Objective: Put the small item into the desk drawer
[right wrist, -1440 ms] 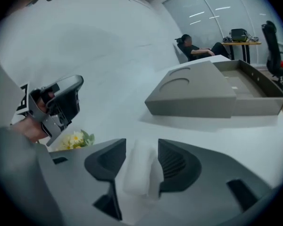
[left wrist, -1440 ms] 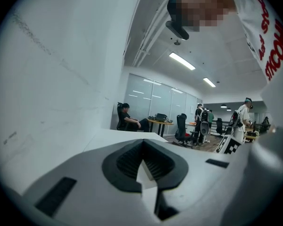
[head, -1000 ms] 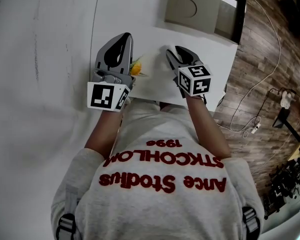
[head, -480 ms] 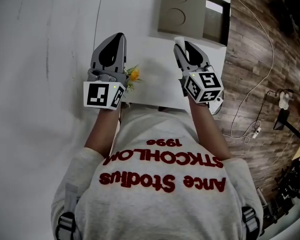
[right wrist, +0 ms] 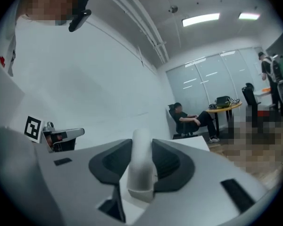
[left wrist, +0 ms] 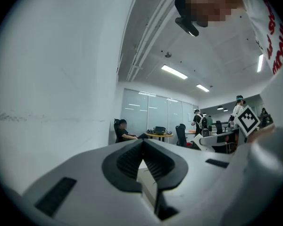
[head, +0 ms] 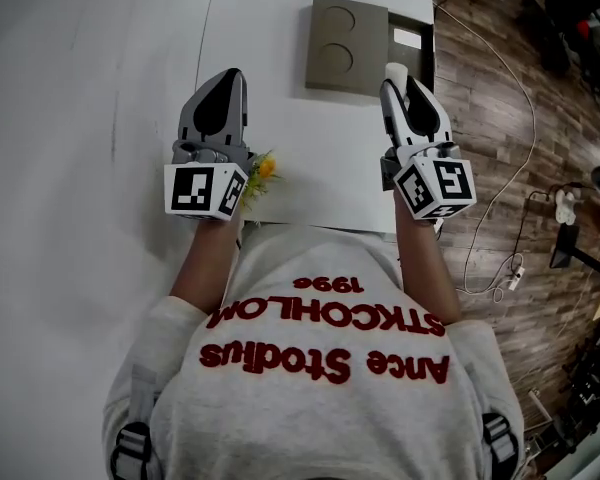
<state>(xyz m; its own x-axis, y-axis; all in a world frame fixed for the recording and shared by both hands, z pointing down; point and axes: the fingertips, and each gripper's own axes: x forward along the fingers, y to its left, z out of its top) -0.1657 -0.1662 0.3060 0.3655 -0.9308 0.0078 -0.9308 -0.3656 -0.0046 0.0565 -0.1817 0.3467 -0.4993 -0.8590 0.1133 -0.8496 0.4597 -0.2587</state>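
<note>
The right gripper (right wrist: 142,154) has its jaws clenched on the small white item (right wrist: 141,166). The item is a rounded-end piece that stands up between the pads and projects past the jaw tips. The left gripper (left wrist: 142,147) has its jaws closed tip to tip with nothing between them.

**Hazards**
- The item is smooth and rounded, and the pads appear to bear on its lower part only. It may pivot or slide out if the gripper is tilted sharply or the grip is relaxed before it is over the drawer.
- In the head view the right gripper sits at the right edge of the white worktop (head: 310,158), and the wooden floor (head: 500,168) lies directly beyond. A release here would likely send the item off the edge.
- The projecting end could strike the rim of the opening on entry and be knocked askew.
- The left gripper sits just beside a yellow flower sprig (head: 264,169) and could brush it.

**Containers**
- A dark opening (head: 412,53) lies at the upper centre of the frame, just ahead of the right jaws. This is probably the drawer. Only a pale patch shows inside, and the contents cannot be determined.
- A grey panel (head: 345,58) adjoins the opening on the left. Its two round recesses both appear empty.
</note>
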